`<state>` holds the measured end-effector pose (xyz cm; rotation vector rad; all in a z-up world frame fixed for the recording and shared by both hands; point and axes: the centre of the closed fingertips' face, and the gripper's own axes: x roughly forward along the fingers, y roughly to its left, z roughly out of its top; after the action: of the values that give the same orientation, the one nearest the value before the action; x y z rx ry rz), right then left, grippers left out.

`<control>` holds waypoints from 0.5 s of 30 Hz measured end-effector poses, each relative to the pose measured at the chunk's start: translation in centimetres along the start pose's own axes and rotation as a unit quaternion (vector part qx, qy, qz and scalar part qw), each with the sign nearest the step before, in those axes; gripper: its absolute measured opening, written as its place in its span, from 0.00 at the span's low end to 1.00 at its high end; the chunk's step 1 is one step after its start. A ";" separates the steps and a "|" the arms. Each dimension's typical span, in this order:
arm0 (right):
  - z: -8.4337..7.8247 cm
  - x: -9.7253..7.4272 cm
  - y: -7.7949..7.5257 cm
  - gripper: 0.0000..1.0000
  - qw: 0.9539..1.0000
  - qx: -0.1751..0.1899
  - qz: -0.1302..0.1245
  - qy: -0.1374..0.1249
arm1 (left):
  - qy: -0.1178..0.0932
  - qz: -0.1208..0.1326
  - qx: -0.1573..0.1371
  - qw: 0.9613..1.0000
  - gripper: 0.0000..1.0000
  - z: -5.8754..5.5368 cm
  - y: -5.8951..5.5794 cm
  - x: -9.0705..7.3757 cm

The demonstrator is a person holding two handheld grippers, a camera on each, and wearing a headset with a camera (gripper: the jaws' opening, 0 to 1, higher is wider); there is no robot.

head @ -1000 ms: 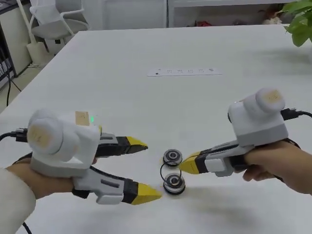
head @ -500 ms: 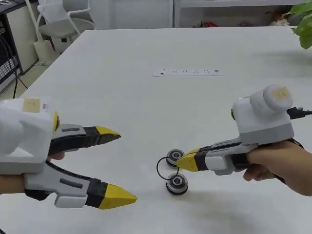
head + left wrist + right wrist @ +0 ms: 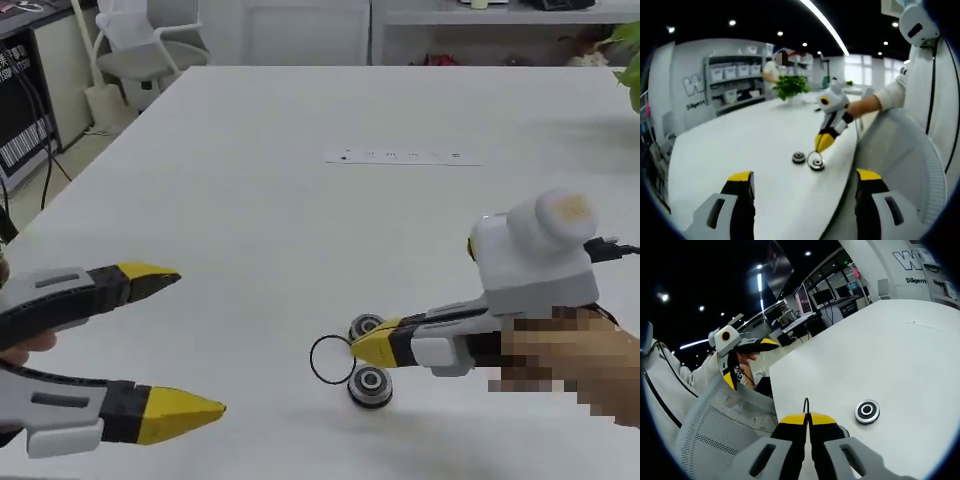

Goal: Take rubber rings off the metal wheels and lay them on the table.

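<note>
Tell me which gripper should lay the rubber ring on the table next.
Right. The right gripper is shut on the rubber ring, low over the table beside the metal wheels. The left gripper hangs open off to the side, holding nothing.

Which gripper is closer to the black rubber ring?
Right. The right gripper is clamped on the rubber ring; the left gripper hangs open, well off to its left.

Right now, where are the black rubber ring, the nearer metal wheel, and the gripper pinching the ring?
rubber ring [image 3: 311, 360], head view, on the left edge of its loop.
nearer metal wheel [image 3: 370, 381], head view, on its hub.
right gripper [image 3: 355, 347], head view, at its shut yellow tips.
</note>
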<state>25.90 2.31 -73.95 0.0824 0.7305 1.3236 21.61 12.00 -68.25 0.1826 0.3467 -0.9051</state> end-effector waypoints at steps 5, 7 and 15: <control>-0.4 0.6 0.4 0.00 1.000 0.001 0.005 0.006 | -0.004 0.013 -0.016 1.000 0.85 -0.6 -0.2 -0.8; -0.4 0.8 0.5 0.00 1.000 0.002 0.006 0.006 | -0.005 0.016 -0.021 1.000 0.86 -0.9 -0.3 -1.0; -0.9 2.0 0.0 0.00 1.000 0.008 -0.010 0.007 | -0.006 0.024 -0.031 0.999 0.87 -1.4 -0.3 -1.2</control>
<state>25.52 3.76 -75.50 0.0786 0.7514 1.3013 20.39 13.13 -69.10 0.1286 0.3578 -0.8465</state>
